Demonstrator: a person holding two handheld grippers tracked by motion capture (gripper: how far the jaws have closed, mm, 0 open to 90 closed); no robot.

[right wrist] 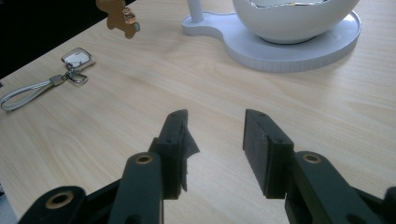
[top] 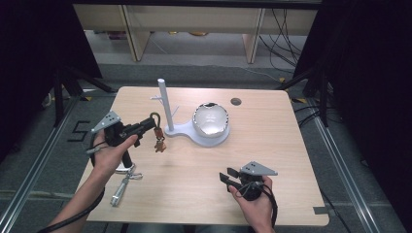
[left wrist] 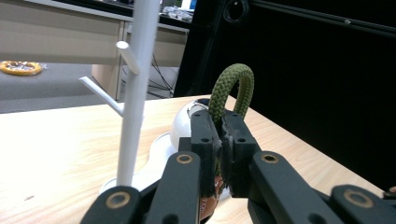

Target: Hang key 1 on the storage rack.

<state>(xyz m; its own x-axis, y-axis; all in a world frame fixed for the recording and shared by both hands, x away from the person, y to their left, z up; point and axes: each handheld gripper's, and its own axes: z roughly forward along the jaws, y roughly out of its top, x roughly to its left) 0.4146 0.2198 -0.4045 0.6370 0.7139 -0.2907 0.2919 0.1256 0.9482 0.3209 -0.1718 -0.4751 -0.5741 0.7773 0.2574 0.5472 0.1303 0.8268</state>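
Olive-green cord loop [left wrist: 232, 88] was pinched tight in the left gripper [top: 145, 127], loop end up, presumably so it could slip over a peg of the white stand [top: 165, 104] at its 3 o'clock. Right gripper [top: 228, 175] sat half-open, empty.

On a light wooden table [top: 272, 145], the left gripper [top: 148, 124] grips a green rope loop [top: 155, 116] with brown charms dangling, just beside a white peg stand [top: 165, 104] whose base carries a white bowl [top: 210, 119]. The right gripper [top: 227, 175], jaws apart, hovers near the front edge. A silver keyring [top: 121, 187] lies by the left forearm.
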